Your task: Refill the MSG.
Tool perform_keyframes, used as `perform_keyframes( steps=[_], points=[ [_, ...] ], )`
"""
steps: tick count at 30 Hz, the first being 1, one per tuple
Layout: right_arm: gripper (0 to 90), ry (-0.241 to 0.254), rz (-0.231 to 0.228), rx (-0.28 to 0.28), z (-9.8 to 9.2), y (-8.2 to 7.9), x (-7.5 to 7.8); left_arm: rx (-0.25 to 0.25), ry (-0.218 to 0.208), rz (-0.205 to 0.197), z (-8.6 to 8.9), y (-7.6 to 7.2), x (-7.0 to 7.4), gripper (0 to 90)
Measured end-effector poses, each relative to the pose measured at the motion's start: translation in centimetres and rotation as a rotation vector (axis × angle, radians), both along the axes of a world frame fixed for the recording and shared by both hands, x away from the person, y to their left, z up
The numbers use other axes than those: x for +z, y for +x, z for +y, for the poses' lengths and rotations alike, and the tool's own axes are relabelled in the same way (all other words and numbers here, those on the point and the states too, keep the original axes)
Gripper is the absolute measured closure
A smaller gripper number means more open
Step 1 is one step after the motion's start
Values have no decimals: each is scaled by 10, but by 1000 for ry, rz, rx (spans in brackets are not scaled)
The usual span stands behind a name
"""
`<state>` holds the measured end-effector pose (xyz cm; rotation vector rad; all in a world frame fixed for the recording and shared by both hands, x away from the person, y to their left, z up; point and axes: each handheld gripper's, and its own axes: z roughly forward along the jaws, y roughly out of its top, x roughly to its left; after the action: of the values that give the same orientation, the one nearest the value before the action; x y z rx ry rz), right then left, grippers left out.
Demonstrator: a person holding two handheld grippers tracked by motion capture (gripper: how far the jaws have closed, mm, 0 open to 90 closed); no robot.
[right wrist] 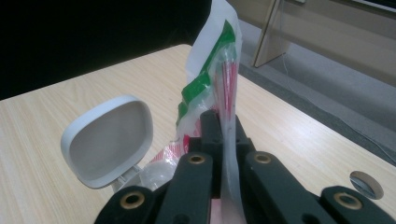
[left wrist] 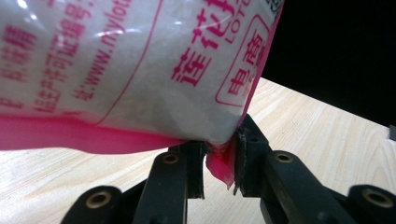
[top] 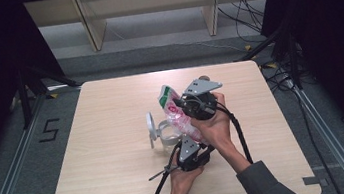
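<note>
Table (top: 121, 184): light wood, rounded corners, biggest thing here.

Bag (top: 178, 116): clear plastic pouch, held up off the table near its middle, between both grippers. White granular fill inside, seen through the film (left wrist: 140, 70). Pink border and pink Chinese print at one end, green band at the other end (right wrist: 205, 79). Film is crinkled, the pouch is tilted.

Container (top: 167, 134): clear tub with a white hinged lid (right wrist: 109, 140) flipped open, on the table just beside and below the bag. Contents: can't tell.

Right gripper (top: 196, 105): jaws closed all the way, pinching the film near the green end (right wrist: 227, 140).

Left gripper (top: 187, 151): jaws narrow, clamped on the pink bottom corner (left wrist: 220, 163).
</note>
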<state>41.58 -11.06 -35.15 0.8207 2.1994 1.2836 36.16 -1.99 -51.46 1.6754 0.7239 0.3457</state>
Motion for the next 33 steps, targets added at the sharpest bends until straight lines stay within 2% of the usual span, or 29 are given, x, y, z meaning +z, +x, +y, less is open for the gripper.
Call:
perform_keyframes(
  steps=[4,5,10,13,14,15,18,20,21,22,23,24,25,26,28,29,30,31,33],
  points=[
    [900,8,9,-8,2,0,-1,-5,10,-6,0,1,1,758],
    [900,8,9,-10,2,0,0,-2,-2,-3,-1,1,1,758],
    [900,3,-8,-8,2,2,0,-4,-7,-4,-2,1,2,758],
    [900,1,6,-7,3,2,-1,-11,-11,-1,-4,2,3,759],
    [900,-14,-29,-7,4,4,-1,-21,-22,-5,-5,2,3,759],
    [900,2,-3,-19,5,2,-2,-13,-19,-3,-5,2,3,759],
    [900,1,-1,-22,6,2,-2,-13,-19,-2,-6,3,3,760],
    [900,-14,-19,-7,5,4,-2,-19,-19,-10,-6,2,3,760],
    [900,-11,-8,-12,6,4,-2,-20,-18,-8,-6,2,3,760],
    [900,-13,-19,-10,6,5,-3,-21,-17,-7,-6,2,3,760],
    [900,-11,11,-19,6,3,-3,-26,-20,-12,-6,2,2,760],
    [900,-11,11,-19,6,3,-3,-26,-20,-12,-6,2,2,760],
    [900,-20,-6,-9,6,5,-3,-20,-10,-15,-6,1,3,760],
    [900,-17,-1,-4,6,5,-2,-19,-6,-17,-5,1,3,760],
    [900,-13,-25,-14,6,5,-3,-22,-10,-14,-5,1,3,760],
    [900,-8,11,-17,6,4,-3,-23,-10,-13,-6,1,3,760],
    [900,-5,22,-22,7,3,-3,-24,-14,-15,-6,1,3,760],
    [900,-20,-1,-9,6,5,-3,-23,-16,-14,-6,1,3,760],
    [900,1,6,-23,6,4,-3,-23,-10,-15,-5,2,3,760]
  ],
)
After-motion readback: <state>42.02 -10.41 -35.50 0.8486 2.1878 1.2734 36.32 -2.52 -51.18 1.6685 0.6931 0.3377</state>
